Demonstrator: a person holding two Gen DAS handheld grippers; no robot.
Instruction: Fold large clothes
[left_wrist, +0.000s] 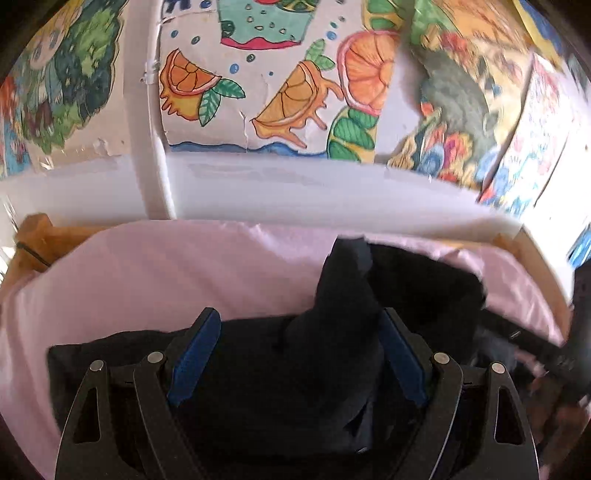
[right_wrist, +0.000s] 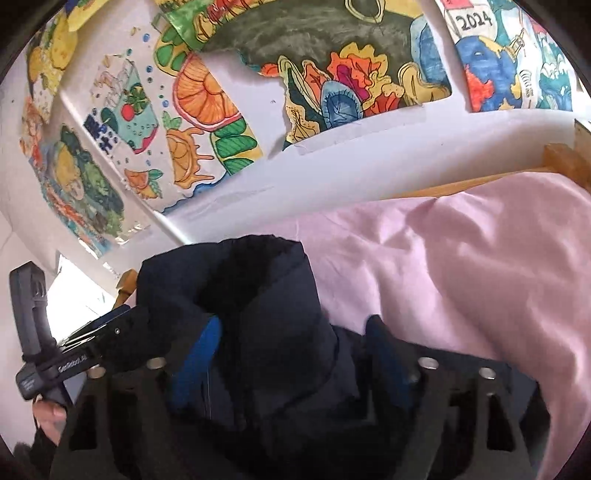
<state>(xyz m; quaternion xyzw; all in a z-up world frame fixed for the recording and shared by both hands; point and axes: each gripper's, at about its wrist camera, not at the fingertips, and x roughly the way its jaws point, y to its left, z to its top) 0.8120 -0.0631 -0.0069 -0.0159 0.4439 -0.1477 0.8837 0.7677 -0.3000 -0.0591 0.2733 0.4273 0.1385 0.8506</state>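
Garment: dark navy padded jacket (right_wrist: 273, 332), quilted and puffy, lying on the pink sheet (right_wrist: 480, 258) of a bed with a wooden frame (left_wrist: 37, 236), up against a white wall hung with coloured drawings (left_wrist: 288, 92).

Position: in the left wrist view the jacket spreads low across the sheet with 1 fold standing up in a peak; in the right wrist view a thick rounded part, perhaps the collar or a sleeve end, rises just ahead of the camera.

Left claw (left_wrist: 295, 332): jaws stand wide, and the raised fold sits between the 2 blue pads (left_wrist: 194, 358); it leans on the right-hand pad, but the pads are not pressed on it.

Right claw (right_wrist: 291, 332): the bulky part fills the gap between the jaws; whether the pads are squeezing it or only flank it, I cannot tell.

Handling, as a judgement: soft, springy and light for its bulk; the shell looks smooth, so likely slippery, and the padding will push back and let folds spring open.

Where to grip, as a judgement: seams, hem or collar edge, where the layers are thin enough to pinch; a bite on the puffy middle would probably slide off.

Risk: pulling the loose sheet up with the cloth.
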